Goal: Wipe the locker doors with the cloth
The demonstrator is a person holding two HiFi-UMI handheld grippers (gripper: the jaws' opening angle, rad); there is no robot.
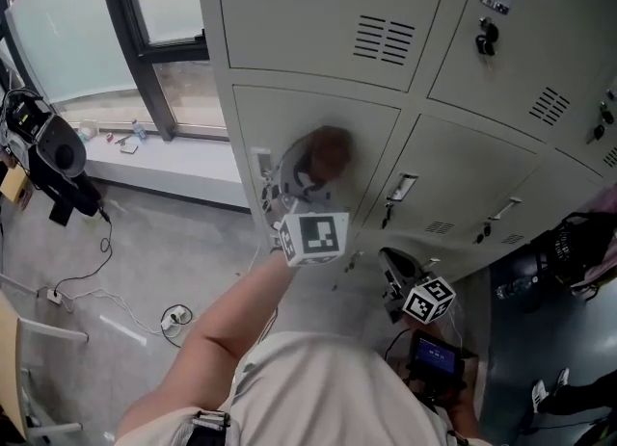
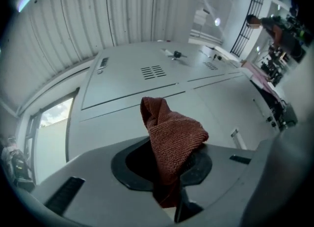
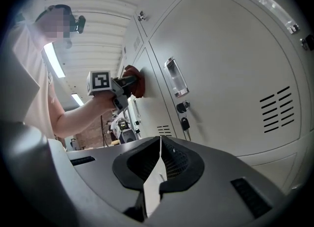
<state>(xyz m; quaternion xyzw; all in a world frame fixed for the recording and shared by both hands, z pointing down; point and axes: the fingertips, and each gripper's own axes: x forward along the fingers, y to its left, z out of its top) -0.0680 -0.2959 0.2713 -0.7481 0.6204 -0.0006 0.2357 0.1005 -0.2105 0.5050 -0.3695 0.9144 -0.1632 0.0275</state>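
Note:
My left gripper [image 1: 307,184] is shut on a reddish-brown cloth [image 1: 326,152] and holds it against a light grey locker door [image 1: 371,136] in the lower row. In the left gripper view the cloth [image 2: 170,140] stands bunched up between the jaws, in front of the locker doors [image 2: 127,81]. The right gripper view shows the cloth [image 3: 136,82] pressed on the door, beside the left gripper [image 3: 123,88]. My right gripper [image 1: 395,275] hangs lower to the right, shut with nothing in it, its jaws [image 3: 159,160] meeting edge to edge.
The neighbouring locker door [image 3: 221,74] has a recessed handle [image 3: 175,78] and a key [image 3: 185,122] in its lock. Cables [image 1: 92,285] and a black device [image 1: 58,160] lie on the floor at left by a window [image 1: 159,11]. Dark gear [image 1: 569,251] sits at right.

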